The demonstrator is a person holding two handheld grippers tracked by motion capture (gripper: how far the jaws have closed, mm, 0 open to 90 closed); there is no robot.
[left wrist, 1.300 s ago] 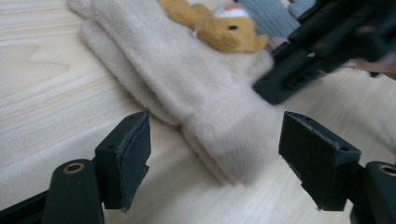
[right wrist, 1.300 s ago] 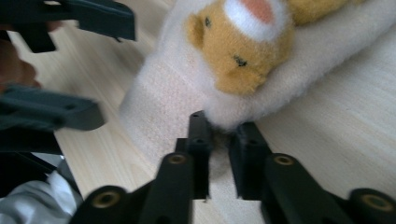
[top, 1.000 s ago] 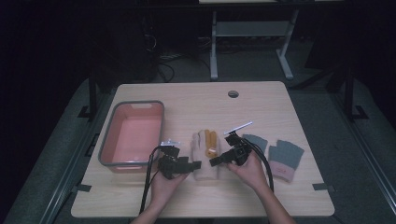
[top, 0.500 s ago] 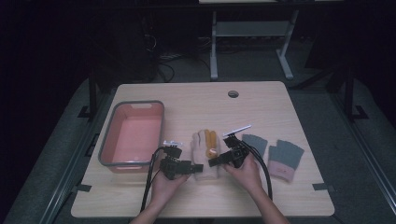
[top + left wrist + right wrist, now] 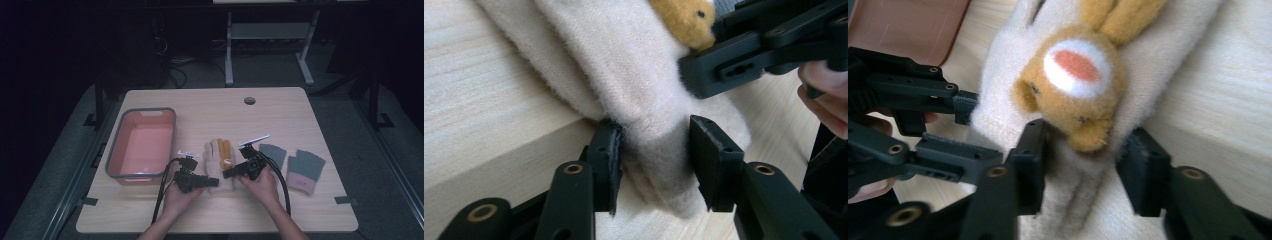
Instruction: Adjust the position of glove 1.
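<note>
Nearest the person, the left gripper [image 5: 214, 183] has just been closing its jaws around the cuff end of the cream glove [image 5: 216, 160], one pad pressing the fabric and the other at its edge. The right gripper [image 5: 229, 174] straddles the same glove just below its orange animal patch [image 5: 1075, 85], jaws partly open, fabric between them. The glove lies mid-table, between the pink bin [image 5: 142, 145] and two grey fingerless gloves [image 5: 292, 165]. Beyond, the wooden table [image 5: 215, 107] lies bare.
</note>
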